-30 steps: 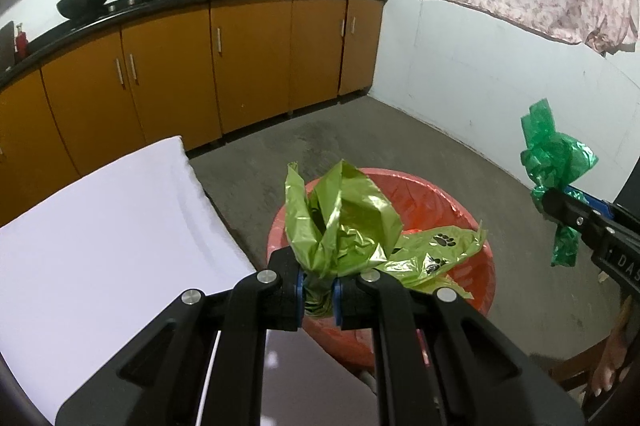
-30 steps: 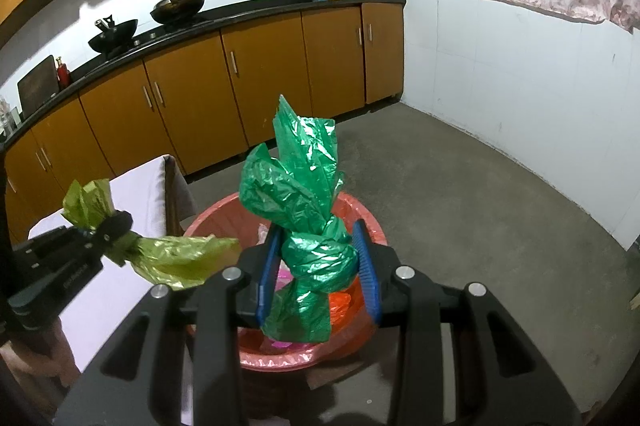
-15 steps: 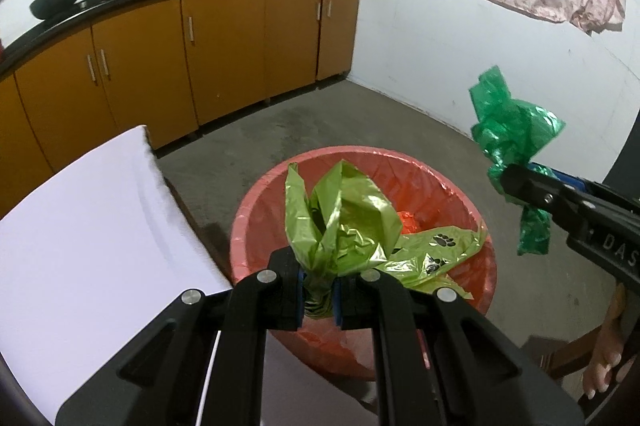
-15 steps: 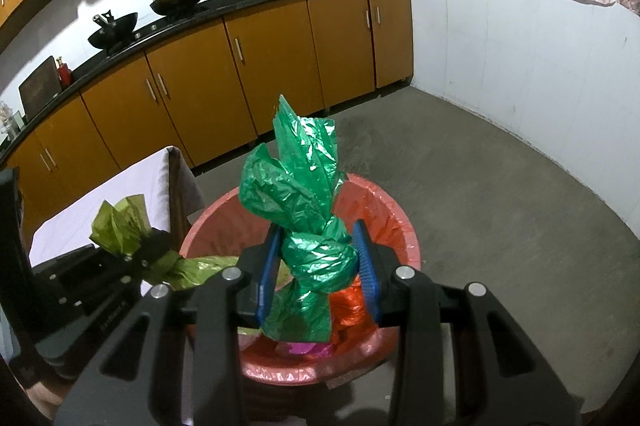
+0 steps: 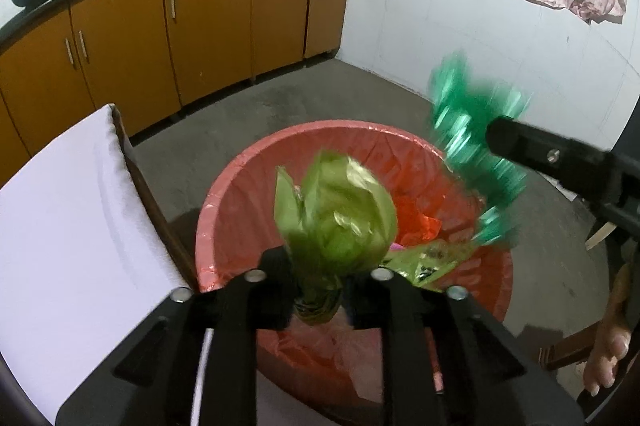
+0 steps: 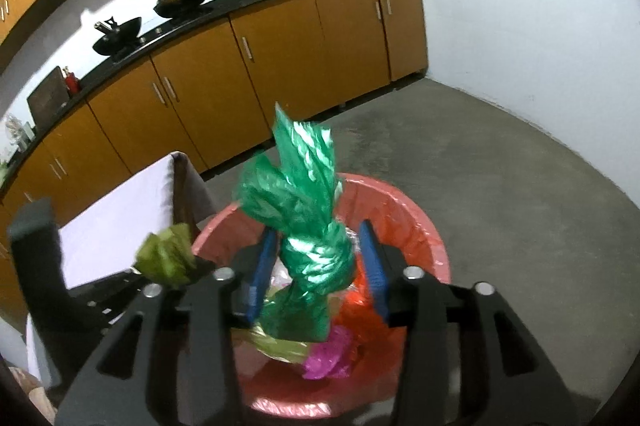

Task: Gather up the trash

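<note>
**Two knotted bags let go over the red bin**

The round bin lined with a red plastic bag (image 5: pixel 236 182) stands on the grey floor, just beside the table draped in white cloth (image 5: pixel 72 226), and it sits under both grippers. Crumpled red, pink and pale plastic already lies in it, so a soft bed waits for whatever falls.

The dark green knotted plastic bag (image 6: pixel 308 226) stands between the blue pads of the right gripper (image 6: pixel 320 274). Those jaws are opening, and a clear gap shows on each side of the knot — the pads no longer press on it. In the left wrist view the same bag is a blur above the far rim.

The olive green crumpled plastic bag (image 5: pixel 336 222) rises from the left gripper (image 5: pixel 320 290), whose jaws are opening too. Its twisted neck sits between them and looks loose rather than pinched, with its tail trailing into the bin.

Both bags look very light, thin and slippery, with no stiffness to speak of; they should flutter more than drop, and a loose tail could catch on a pad or drape over the rim. If either needs picking up again, the tight knot or twisted neck is the place to take hold — the puffed film elsewhere would likely squash flat and slide out.
</note>
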A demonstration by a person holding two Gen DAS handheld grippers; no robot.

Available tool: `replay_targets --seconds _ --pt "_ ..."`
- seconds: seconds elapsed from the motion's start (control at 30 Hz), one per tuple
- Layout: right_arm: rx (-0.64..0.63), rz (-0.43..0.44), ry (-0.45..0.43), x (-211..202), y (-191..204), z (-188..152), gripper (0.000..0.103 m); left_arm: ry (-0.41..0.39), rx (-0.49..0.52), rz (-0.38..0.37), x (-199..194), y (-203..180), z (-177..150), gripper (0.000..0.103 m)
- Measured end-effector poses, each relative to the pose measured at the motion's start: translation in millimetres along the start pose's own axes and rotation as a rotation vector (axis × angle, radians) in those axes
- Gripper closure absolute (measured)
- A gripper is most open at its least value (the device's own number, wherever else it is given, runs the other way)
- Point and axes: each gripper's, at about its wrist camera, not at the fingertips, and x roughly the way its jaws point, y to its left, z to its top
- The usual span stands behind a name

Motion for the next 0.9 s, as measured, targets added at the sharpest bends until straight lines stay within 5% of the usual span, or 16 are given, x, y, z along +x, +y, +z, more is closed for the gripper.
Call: replay_targets --seconds 0.03,0.2,0.53,0.63,0.9 --pt "0.0 0.002 -0.004 0.2 -0.7 0.4 0.049 0.0 -0.004 0.003 0.6 1.7 -0.5 0.066" --pt "0.014 -0.006 -0.017 -3.0 -7.3 1.0 0.042 -0.004 -0.027 0.003 0.2 8.0 -1.3 0.057" --pt "-0.055 -0.116 -0.168 -54.4 0.9 3.0 0.004 -0.1 -0.072 0.053 -47.2 26.6 -3.1 0.023" --pt "-0.102 -0.179 -0.213 -74.1 10.8 0.1 0.004 -0.174 -0.083 0.099 -81.1 31.8 -7.1 0.006" --pt "-0.152 -0.198 -0.258 -125.3 48.5 -22.8 0.004 -0.33 -0.075 0.249 -169.1 34.9 -34.3 0.002"
